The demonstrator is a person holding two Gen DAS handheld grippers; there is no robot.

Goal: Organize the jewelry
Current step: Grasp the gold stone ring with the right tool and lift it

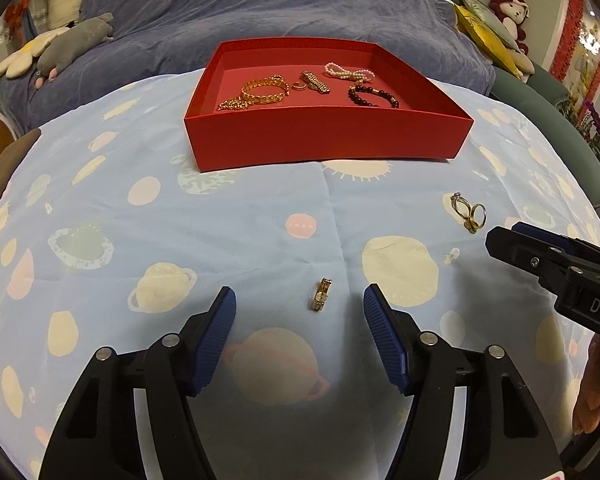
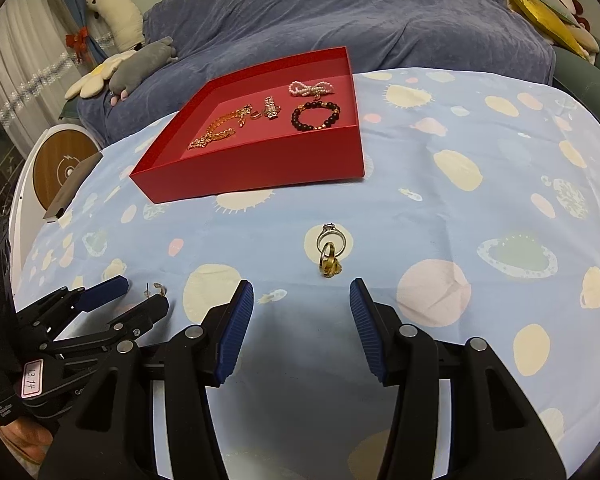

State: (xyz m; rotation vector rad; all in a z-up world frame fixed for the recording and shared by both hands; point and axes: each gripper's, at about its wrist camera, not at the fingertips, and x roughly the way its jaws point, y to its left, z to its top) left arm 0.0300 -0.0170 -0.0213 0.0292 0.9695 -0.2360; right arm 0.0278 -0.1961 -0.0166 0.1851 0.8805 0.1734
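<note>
The left tool (image 1: pixel 299 300) sits nearest the lens in its own view, jaws spread and empty, with a small gold earring (image 1: pixel 321 299) lying on the cloth (image 1: pixel 220 248) between its blue pads (image 1: pixel 216 336). Neither pad touches it. That framing looks deliberate: the tool seems lined up to close on the earring next, and so thin a piece, flat on soft fabric, may slip or drag the cloth along.

The right tool (image 2: pixel 302 312) is likewise spread and holds nothing. Just ahead of it lie the rings (image 2: pixel 329 250), a silver one with a stone and gold ones overlapping it, so they may lift as a clump.

Farther back stands the red tray (image 1: pixel 324 140), already holding gold chains (image 1: pixel 256 94), a bead bracelet (image 1: pixel 374 96), a pearl piece (image 1: pixel 346 72) and a short gold link piece (image 1: pixel 316 82). The loose pieces on the cloth are, I judge, what remains to sort.

The left view shows the earring squarely between the pads; the right view shows it only partly, behind the left tool's tip. The right view gives the rings close and clear, while the left view shows them off to the side, near the right tool's tip.
</note>
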